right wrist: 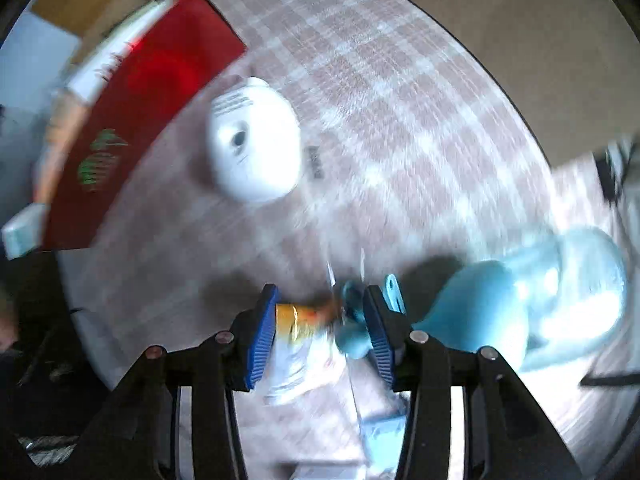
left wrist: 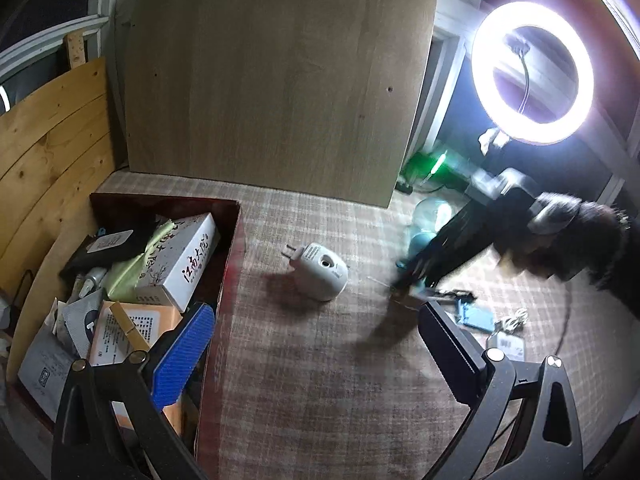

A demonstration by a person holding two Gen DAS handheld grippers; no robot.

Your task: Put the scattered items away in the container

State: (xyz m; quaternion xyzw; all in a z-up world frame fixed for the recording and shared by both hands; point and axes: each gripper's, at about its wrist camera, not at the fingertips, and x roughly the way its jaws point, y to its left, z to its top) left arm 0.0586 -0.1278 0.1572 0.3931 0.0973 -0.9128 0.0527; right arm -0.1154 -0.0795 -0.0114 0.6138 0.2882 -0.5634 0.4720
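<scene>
A red box point(left wrist: 230, 280) at the left holds several packets and cartons; it also shows in the right wrist view point(right wrist: 132, 120). A white plug-in device point(left wrist: 320, 274) lies on the checked cloth beside it, also in the right wrist view point(right wrist: 254, 148). My left gripper point(left wrist: 316, 344) is open and empty, one finger over the box. My right gripper point(right wrist: 320, 332) is partly closed around a yellow-and-white packet point(right wrist: 296, 336) with a small blue piece point(right wrist: 352, 336) beside it; the view is blurred. It shows blurred in the left wrist view point(left wrist: 404, 284).
A pale blue soft item point(right wrist: 520, 312) lies right of my right gripper. Small blue and white items and a cable point(left wrist: 488, 320) lie at the right. A wooden board point(left wrist: 276, 80) stands at the back. A ring light point(left wrist: 532, 72) glares at the upper right.
</scene>
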